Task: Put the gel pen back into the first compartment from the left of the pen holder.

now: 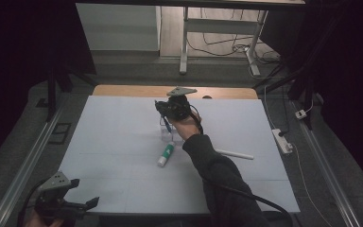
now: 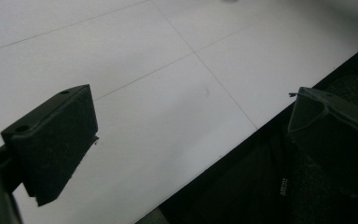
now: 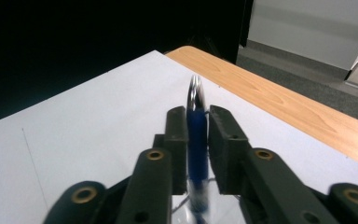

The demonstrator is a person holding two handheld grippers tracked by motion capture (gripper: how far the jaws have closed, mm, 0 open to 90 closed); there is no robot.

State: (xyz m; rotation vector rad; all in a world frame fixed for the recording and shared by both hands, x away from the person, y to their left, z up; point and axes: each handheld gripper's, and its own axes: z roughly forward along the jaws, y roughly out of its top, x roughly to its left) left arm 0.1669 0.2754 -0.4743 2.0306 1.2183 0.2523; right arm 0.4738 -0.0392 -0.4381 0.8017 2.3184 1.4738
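Blue pen (image 3: 196,140) sits upright between the jaws of the right gripper (image 3: 197,122), silver end (image 3: 196,93) sticking out past the jaw tips. Pads look close on both sides of the barrel; can't tell if they press on it. Pen's lower end goes into a clear container (image 1: 167,135) directly under the jaws. Behind the jaws, toward the person: a green-and-white marker (image 1: 166,155), a white stick (image 1: 235,154) farther off. Left gripper (image 1: 78,194) is well apart, at the white worktop (image 1: 123,142) edge nearest the person, jaws wide apart, nothing between them.
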